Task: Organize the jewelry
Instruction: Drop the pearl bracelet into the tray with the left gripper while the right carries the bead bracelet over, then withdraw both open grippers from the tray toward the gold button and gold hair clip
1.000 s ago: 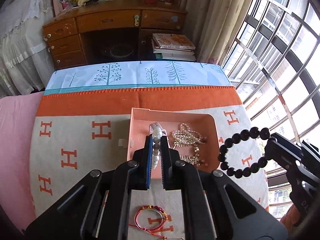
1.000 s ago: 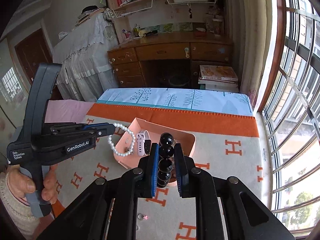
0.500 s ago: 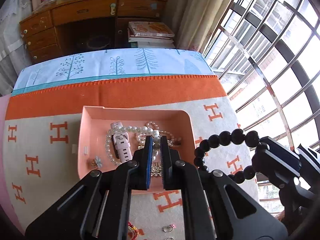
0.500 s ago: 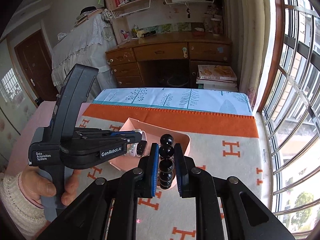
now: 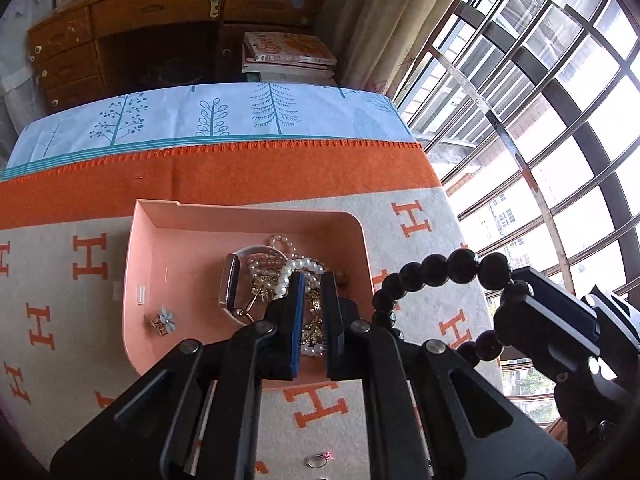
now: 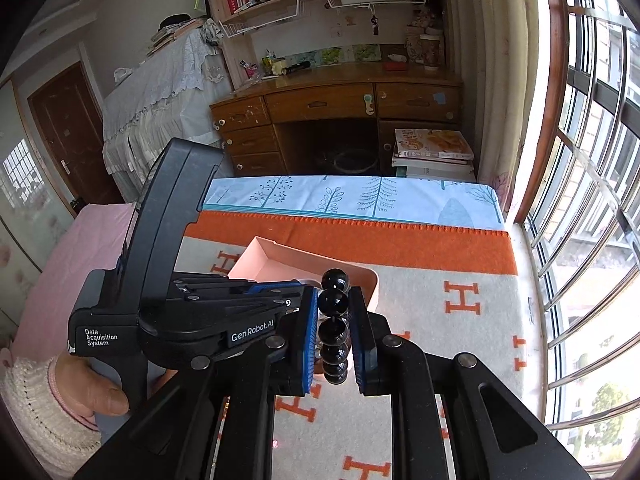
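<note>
1. The left wrist view looks steeply down along its own black fingers [image 5: 298,320], close over the open pink plastic tray [image 5: 248,216] on the orange-and-cream H-patterned blanket [image 5: 416,224].
2. The right wrist view sits higher and further back, tilted down less, so it takes in the far wooden desk [image 6: 320,100] and bookshelves.
3. Both face the desk and share the tray [image 6: 260,256], the blanket [image 6: 460,292] and the barred window (each also catches the other gripper's body at its edge).

A bed with an orange-and-cream H-patterned blanket [image 5: 420,236] carries the pink tray [image 5: 152,264] ahead of the left claw [image 5: 312,312], a small ring [image 5: 316,461] beneath it.
</note>
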Demonstrator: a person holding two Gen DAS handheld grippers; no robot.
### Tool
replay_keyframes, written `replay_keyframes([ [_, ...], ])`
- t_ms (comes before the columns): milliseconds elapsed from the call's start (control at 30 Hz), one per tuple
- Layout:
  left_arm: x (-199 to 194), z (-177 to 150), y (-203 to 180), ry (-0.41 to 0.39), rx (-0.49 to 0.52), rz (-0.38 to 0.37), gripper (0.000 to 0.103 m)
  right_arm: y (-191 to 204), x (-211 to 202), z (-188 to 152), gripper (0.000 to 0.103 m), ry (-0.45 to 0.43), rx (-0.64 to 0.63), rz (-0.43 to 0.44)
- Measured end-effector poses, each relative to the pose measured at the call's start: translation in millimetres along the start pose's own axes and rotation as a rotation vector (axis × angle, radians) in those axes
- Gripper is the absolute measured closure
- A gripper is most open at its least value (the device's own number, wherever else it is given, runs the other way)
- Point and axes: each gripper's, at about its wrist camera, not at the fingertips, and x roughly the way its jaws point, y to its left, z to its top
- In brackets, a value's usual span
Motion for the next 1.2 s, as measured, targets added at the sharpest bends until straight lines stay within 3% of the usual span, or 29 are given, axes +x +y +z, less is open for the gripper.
replay_keyframes([
  [267,-12.8,-2.0,31.5,-0.015,-0.025,0.061,0.098,8.8,26.2,12.5,0.088,0.008,0.006,-0.004],
  [600,-41.8,-17.6,78.7,-0.024,-0.077,0.124,0.097,24.4,83.1,21.9,0.088,0.077,-0.019,-0.083],
  [667,-47.3,-21.5,85.3,-0.016,-0.088,0.124,0.097,30.2,87.5,21.7,0.081,0.093,-0.029,-0.047],
  [767,-55.3,-29.2,92.2,-0.005,-0.099,0.112,0.087,41.0,84.2,22.1,0.063,0.065,-0.05,-0.032],
  [833,-62.3,-37.0,94.9,-0.007,-0.109,0.099,0.073,46.4,78.3,21.5,0.063,0.05,-0.065,-0.035],
  [867,-66.2,-40.7,95.7,-0.009,-0.112,0.093,0.07,47.9,76.8,20.9,0.063,0.048,-0.068,-0.027],
  [1200,-129.7,-78.5,85.0,-0.124,-0.118,0.095,0.069,45.1,30.1,-12.3,0.063,0.043,-0.047,0.017],
])
